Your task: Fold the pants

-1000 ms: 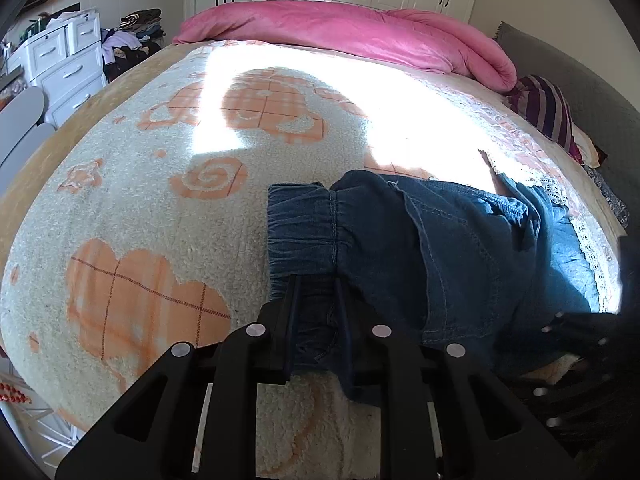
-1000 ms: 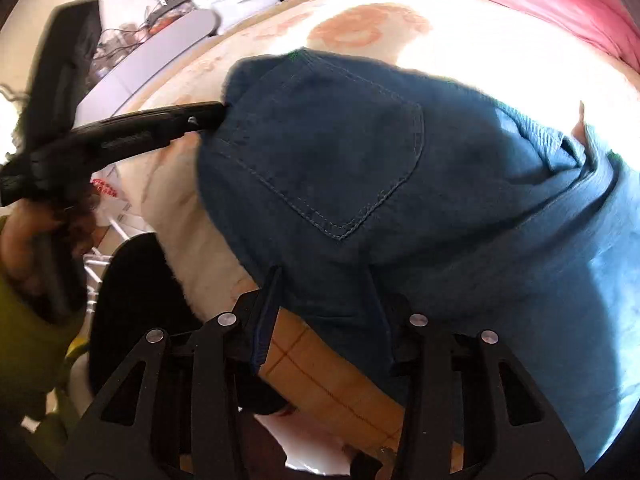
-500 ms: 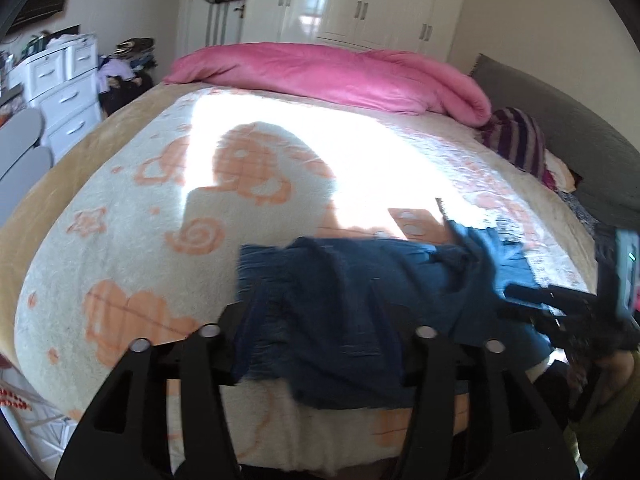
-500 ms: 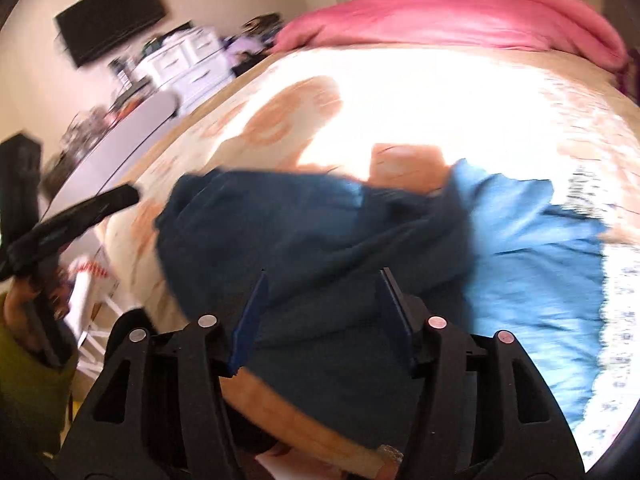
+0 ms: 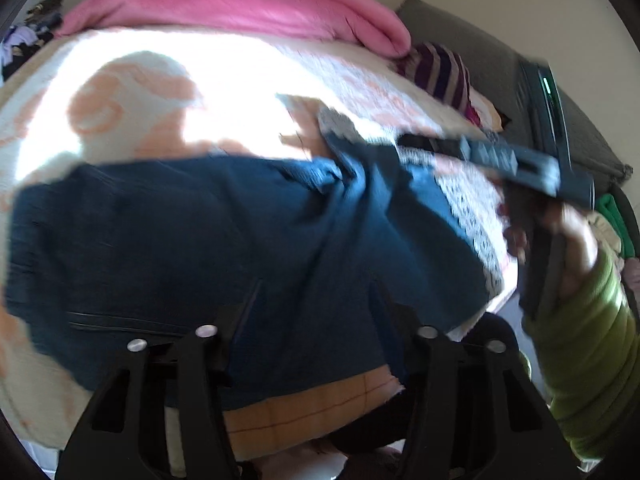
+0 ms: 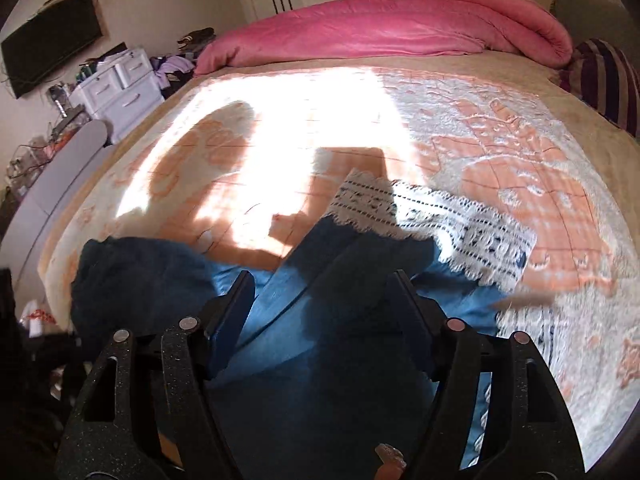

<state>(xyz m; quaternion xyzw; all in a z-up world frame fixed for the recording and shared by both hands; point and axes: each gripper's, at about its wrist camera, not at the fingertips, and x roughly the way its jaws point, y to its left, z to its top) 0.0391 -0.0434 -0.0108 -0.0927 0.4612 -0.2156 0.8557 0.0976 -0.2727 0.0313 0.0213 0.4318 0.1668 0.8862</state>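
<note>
Blue denim pants [image 5: 248, 240] lie bunched across the near edge of the bed, their white lace hems [image 6: 432, 216] pointing up the bed. In the blurred left wrist view, my left gripper [image 5: 312, 304] hovers over the pants with its jaws apart and closing; the cloth lies under and between the fingers, and no pad visibly presses on it. My right gripper [image 6: 322, 292] is over the pant legs [image 6: 320, 360] with its jaws opening and nothing pinched. The left wrist view also shows the right gripper [image 5: 412, 142] at the right, held by a hand in a green sleeve [image 5: 588, 340].
The bed carries a cream blanket with orange patterns [image 6: 520, 152]. A pink duvet [image 6: 380, 28] lies along its far side, with a striped pillow [image 6: 608, 76] at the right. White drawers [image 6: 120, 84] and clutter stand to the left of the bed.
A second ago both grippers were shut on the pants' near edge. Both have since opened and let go. The left view has swung right over the pants, and the right one has risen towards the lace hems.
</note>
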